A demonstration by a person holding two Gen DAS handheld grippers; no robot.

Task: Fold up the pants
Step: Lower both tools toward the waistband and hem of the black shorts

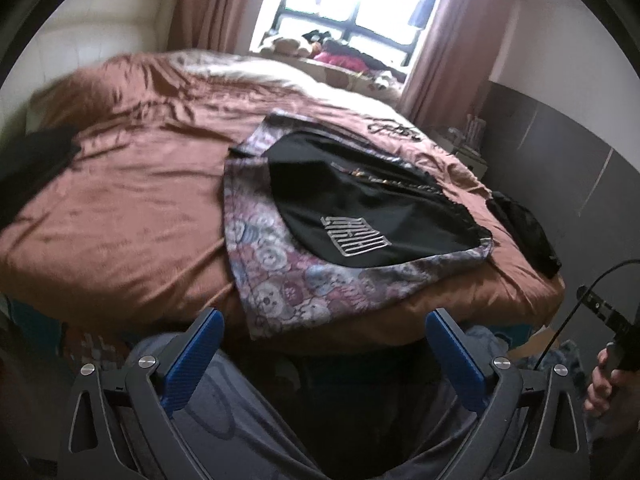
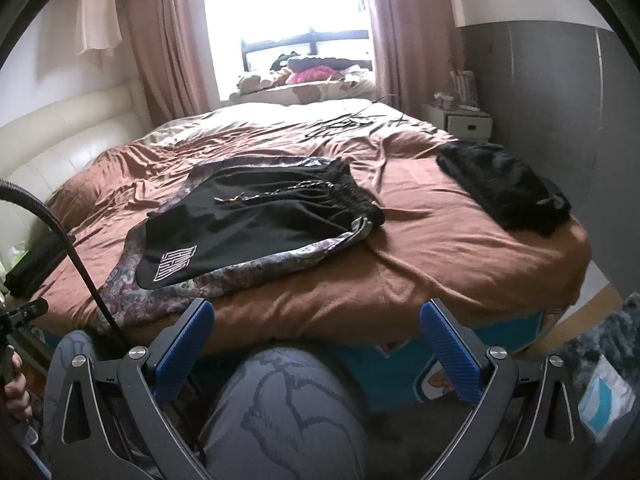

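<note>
Blue-padded fingers of the left gripper (image 1: 320, 354) stand wide apart with nothing between them, held low over the person's grey patterned trouser legs (image 1: 224, 412) short of the near edge of the bed (image 1: 120, 216). From its own camera the right gripper (image 2: 318, 346) is likewise spread wide and holding nothing, above a grey-clad knee (image 2: 288, 396) in front of the same edge. Black pants (image 2: 248, 224) with a white printed logo lie flat on a floral patterned cloth (image 2: 132, 300) that reaches the bed's near edge and hangs slightly over it; their gathered waistband with its drawstring points toward the far side of the bed. A separate folded black garment (image 2: 504, 188) rests near the right edge of the bed, well apart from the pants. A brown sheet (image 1: 132, 184) covers the mattress, rumpled toward the far side. Beyond the bed, pink curtains (image 2: 160, 40) frame a bright window (image 2: 288, 12), and a small white nightstand (image 2: 460, 122) sits by the far right corner.
</note>
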